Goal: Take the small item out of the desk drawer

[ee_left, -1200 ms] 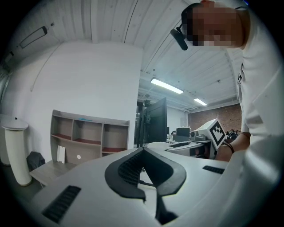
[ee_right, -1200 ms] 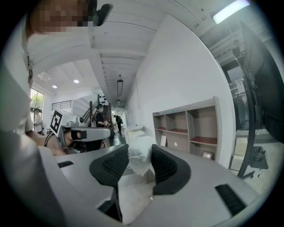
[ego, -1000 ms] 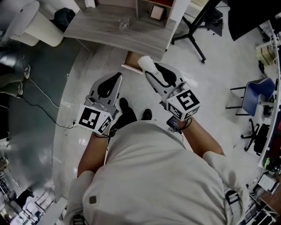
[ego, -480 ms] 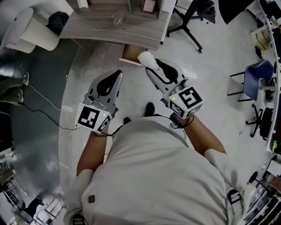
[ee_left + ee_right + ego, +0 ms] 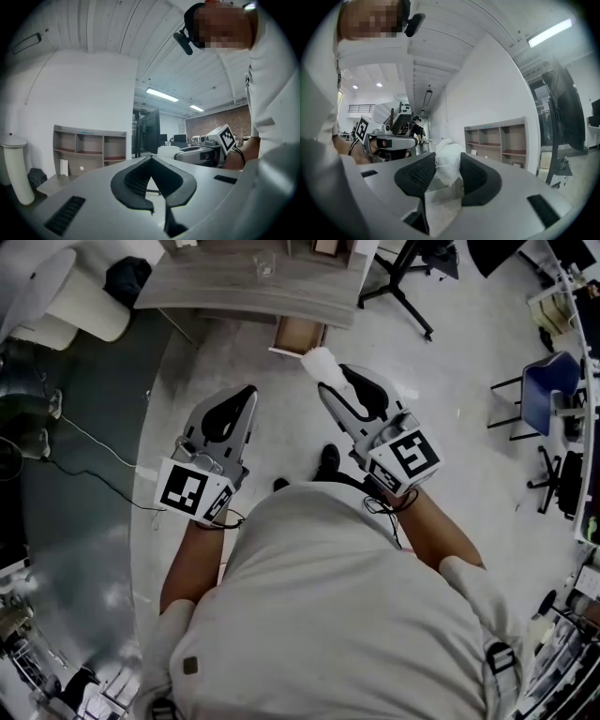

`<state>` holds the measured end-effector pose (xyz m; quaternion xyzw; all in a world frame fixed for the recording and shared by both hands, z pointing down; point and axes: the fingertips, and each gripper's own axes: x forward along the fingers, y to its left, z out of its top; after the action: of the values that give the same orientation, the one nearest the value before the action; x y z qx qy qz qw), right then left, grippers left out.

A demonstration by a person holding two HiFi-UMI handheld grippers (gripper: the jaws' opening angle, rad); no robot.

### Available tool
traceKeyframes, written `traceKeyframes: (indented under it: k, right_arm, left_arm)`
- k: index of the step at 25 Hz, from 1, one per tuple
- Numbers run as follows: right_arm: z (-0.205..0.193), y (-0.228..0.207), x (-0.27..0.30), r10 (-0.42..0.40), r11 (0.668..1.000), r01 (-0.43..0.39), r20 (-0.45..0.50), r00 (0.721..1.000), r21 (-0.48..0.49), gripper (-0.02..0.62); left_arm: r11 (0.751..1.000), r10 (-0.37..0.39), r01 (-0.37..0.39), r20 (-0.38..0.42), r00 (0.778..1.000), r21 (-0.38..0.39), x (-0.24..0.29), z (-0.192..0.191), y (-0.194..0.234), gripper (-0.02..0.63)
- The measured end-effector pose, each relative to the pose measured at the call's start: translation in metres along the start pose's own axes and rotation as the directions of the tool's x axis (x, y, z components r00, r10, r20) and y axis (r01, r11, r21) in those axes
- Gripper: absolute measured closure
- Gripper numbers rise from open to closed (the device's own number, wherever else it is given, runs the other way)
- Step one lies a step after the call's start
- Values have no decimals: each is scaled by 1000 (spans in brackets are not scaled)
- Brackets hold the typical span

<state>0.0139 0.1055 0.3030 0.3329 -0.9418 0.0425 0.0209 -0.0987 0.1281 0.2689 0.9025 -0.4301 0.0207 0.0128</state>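
**Head view.** Bench (image 5: pixel 234 292) lies along the top edge. Drawer (image 5: pixel 298 334) stands pulled out of the bench front. Right tongs (image 5: pixel 330 381) are clamped on the small white item (image 5: pixel 317 362). The item is outside the drawer, just off its front corner, on the floor side of the bench. Left tongs (image 5: pixel 246 397) are together and empty, a little farther from the bench front than the right tongs. Glass (image 5: pixel 263 265) stands on the bench.

Vs. 1 s ago:
- Bench + drawer sit higher in frame, and less of the bench shows.
- Gap from the bench front to both tongs is slightly wider.
- Grip on the item is unchanged.

**Left gripper view.** Left tongs (image 5: pixel 151 161) meet at the tips, nothing between. Shelf unit (image 5: pixel 89 150) stands at the bench's rear. Right tongs (image 5: pixel 201 152) w/ item (image 5: pixel 168 150) show to the side, same distance from the bench.

**Right gripper view.** Both pads (image 5: pixel 476 176) of the right tongs (image 5: pixel 447 171) press the item (image 5: pixel 447 164), a white fluffy wad. Shelf unit (image 5: pixel 501 140) on the bench is beyond. Left tongs (image 5: pixel 386 140) are alongside.
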Motion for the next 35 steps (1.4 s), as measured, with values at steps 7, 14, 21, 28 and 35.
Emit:
traceKeyframes:
  k: [7, 14, 21, 28, 35]
  right_arm:
    - [-9, 65, -1, -13, 1000, 13, 19, 1000, -10, 428]
    - [-24, 110, -7, -26, 1000, 26, 11, 1000, -16, 428]
    - [-29, 129, -13, -42, 999, 42, 7, 999, -20, 428]
    - [-27, 130, -18, -48, 999, 48, 11, 999, -18, 428]
    - [-26, 128, -23, -46, 999, 46, 15, 999, -3, 428]
  left_arm:
    - [1000, -15, 15, 1, 1000, 3, -62, -8, 7, 591]
    - [999, -40, 40, 5, 999, -16, -101, -21, 4, 591]
    - [998, -56, 56, 15, 998, -26, -116, -25, 0, 591]
    - [998, -63, 64, 22, 998, -30, -118, -24, -7, 591]
    - [997, -62, 63, 25, 998, -34, -119, -21, -12, 591]
